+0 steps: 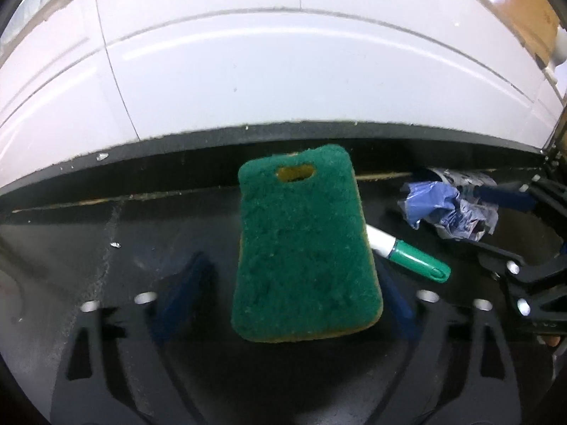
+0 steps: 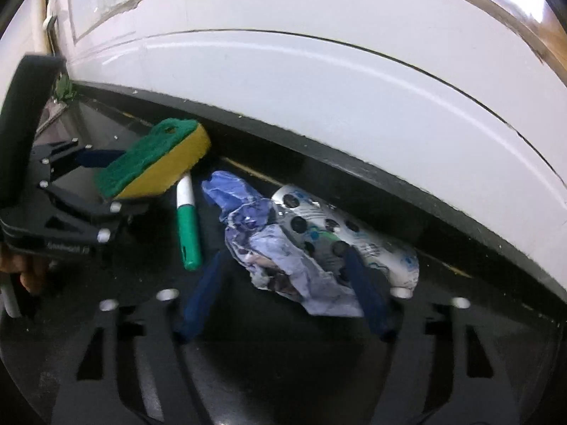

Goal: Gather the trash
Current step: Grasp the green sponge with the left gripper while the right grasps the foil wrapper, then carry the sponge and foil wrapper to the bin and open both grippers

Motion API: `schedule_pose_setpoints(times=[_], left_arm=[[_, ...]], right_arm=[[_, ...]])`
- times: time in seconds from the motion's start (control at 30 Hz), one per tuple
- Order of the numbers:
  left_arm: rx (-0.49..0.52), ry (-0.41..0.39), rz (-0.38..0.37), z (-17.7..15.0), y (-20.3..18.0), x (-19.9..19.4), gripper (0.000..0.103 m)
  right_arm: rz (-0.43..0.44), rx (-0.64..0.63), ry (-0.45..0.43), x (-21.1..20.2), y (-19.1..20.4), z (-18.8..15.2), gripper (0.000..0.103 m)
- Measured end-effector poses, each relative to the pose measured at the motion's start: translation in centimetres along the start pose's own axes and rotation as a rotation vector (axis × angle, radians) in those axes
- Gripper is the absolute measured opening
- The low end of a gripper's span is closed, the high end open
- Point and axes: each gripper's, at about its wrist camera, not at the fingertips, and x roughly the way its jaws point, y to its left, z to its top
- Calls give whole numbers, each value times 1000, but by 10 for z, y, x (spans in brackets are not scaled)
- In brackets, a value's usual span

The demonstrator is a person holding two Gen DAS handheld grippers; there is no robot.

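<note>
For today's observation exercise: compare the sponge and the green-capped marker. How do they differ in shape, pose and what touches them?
The sponge is a broad, thick pad, green over yellow; the marker is a slim white tube with a green cap. The sponge sits raised between the left hand-held gripper's fingers; the marker lies flat on the dark surface, ungripped. In the left wrist view the sponge hides part of the marker. Both show green.

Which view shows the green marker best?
The right wrist view: the green marker lies fully visible between the sponge and the crumpled wrapper. In the left wrist view, the sponge hides most of its white barrel.
</note>
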Motion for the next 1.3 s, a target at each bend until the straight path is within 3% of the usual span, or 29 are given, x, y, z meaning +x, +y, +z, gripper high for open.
schedule_pose_setpoints(times=[0.03, 0.13, 0.33, 0.67, 0.87, 1.1, 1.3], left_arm=[[8, 1, -1, 2, -2, 0, 61], [8, 10, -22, -7, -5, -12, 59], [15, 2, -13, -45, -13, -63, 57], [26, -41, 42, -166, -44, -194, 57], [21, -35, 21, -216, -59, -226, 57], [21, -43, 18, -224, -64, -232, 57], [-27, -71, 75, -232, -32, -249, 57]], right_arm=[[-1, -6, -6, -3, 3, -2, 43], [7, 6, -14, -16, 8, -7, 29], [12, 32, -51, -74, 35, -33, 28], [13, 111, -79, -177, 98, -125, 28], [26, 162, -74, -212, 117, -175, 28], [21, 165, -83, -221, 127, -184, 28], [82, 119, -102, -217, 160, -161, 28]])
